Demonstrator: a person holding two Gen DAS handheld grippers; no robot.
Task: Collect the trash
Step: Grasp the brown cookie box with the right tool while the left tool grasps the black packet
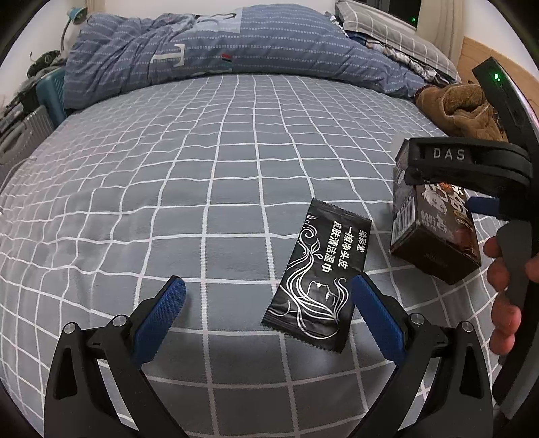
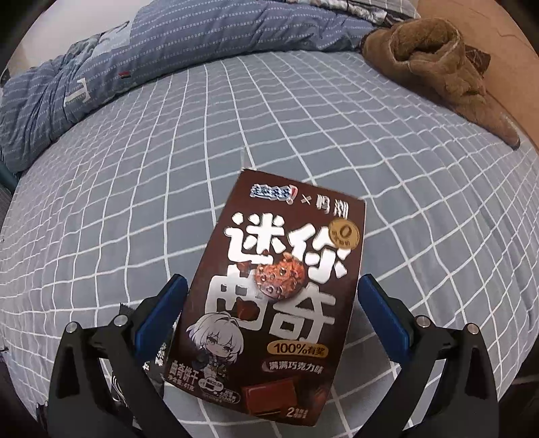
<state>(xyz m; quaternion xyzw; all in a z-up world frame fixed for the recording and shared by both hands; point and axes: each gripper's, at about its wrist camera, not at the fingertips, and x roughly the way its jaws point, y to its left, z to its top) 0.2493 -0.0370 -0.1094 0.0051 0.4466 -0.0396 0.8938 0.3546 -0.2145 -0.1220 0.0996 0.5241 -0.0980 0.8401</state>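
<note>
A black wet-wipe sachet (image 1: 320, 279) with white line art lies flat on the checked bedsheet (image 1: 202, 188). My left gripper (image 1: 269, 303) is open just in front of it, and its right finger (image 1: 374, 310) is next to the sachet's lower corner. To the right a brown cookie box (image 1: 434, 236) sits tilted on the sheet. In the right wrist view the cookie box (image 2: 273, 286) fills the space between the fingers of my right gripper (image 2: 273, 286). That gripper is open wide, and thin gaps show at both sides of the box. A hand (image 1: 502, 286) holds the right gripper (image 1: 444, 183).
A rumpled blue duvet (image 1: 202, 57) and a checked pillow (image 1: 387, 30) lie across the far end of the bed. A brown fleecy garment (image 2: 434, 57) sits at the far right by the wooden board (image 1: 471, 54). A suitcase (image 1: 23, 134) stands off the left edge.
</note>
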